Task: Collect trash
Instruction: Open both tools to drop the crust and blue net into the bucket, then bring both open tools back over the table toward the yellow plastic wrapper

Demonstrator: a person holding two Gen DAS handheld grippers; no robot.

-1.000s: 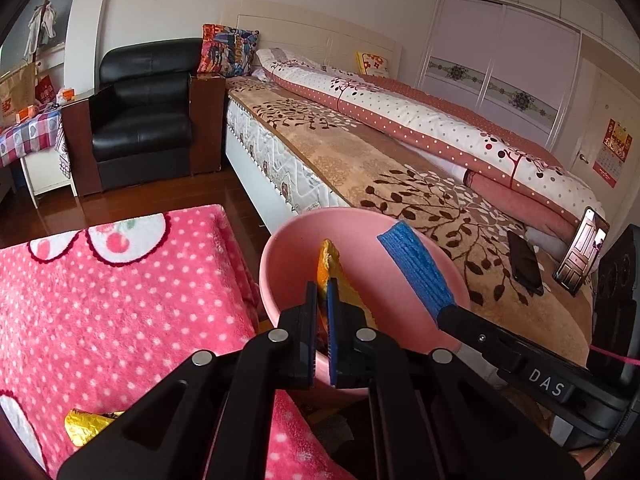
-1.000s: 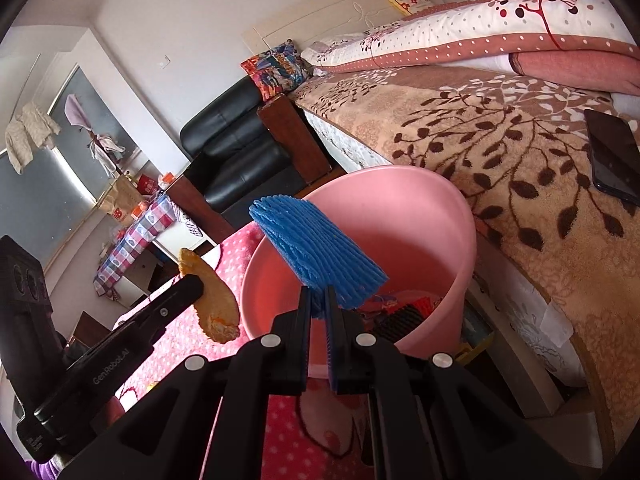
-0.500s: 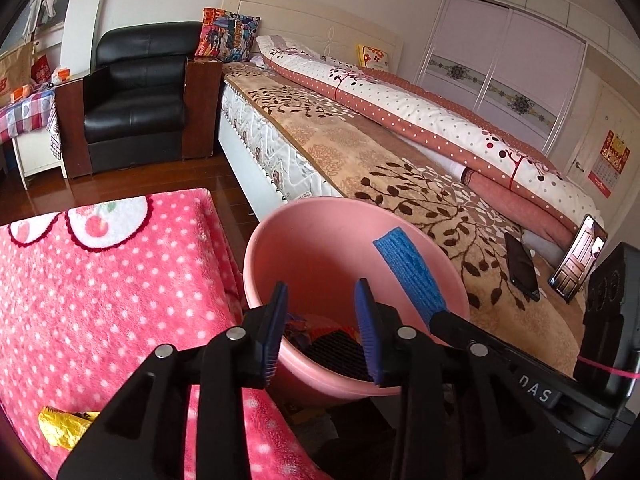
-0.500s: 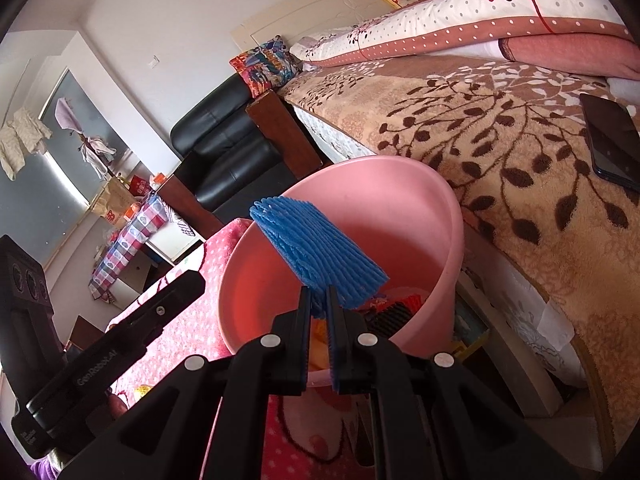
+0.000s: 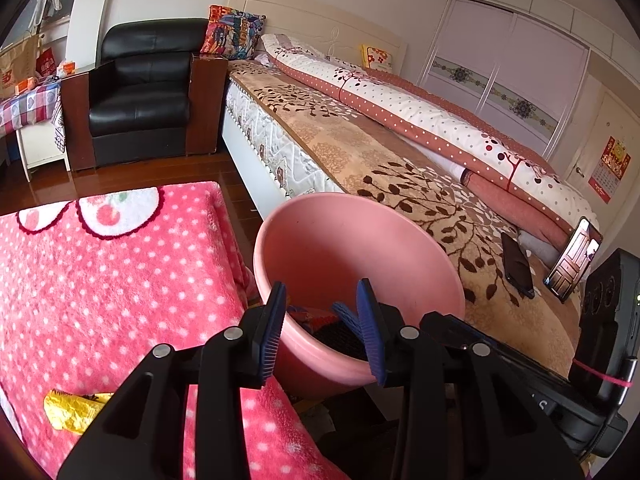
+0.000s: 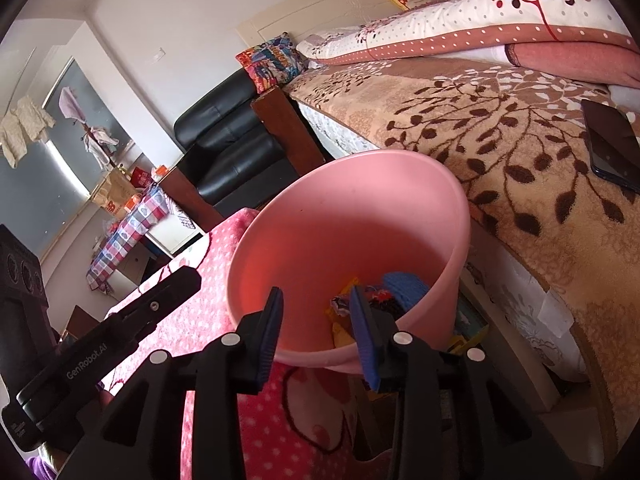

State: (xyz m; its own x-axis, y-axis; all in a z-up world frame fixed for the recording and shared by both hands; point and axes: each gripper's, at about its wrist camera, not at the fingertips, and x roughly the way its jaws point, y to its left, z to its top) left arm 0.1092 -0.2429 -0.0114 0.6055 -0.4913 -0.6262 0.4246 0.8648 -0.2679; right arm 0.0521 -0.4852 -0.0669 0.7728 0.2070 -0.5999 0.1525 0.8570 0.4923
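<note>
Right wrist | right hand-held gripper (image 6: 316, 324) opening, empty | over bin (image 6: 460, 216) rim

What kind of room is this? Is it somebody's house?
It looks like a bedroom in a home. There is a big bed with a rolled quilt, a sliding-door wardrobe behind it, and a black armchair beside it.

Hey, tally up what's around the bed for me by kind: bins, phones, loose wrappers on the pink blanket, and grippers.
Bins: 1, the pink bin
Phones: 2, flat phone, propped phone
Wrappers on pink blanket: 1, gold wrapper
Grippers: 2, left gripper, right gripper
Total: 6
</note>
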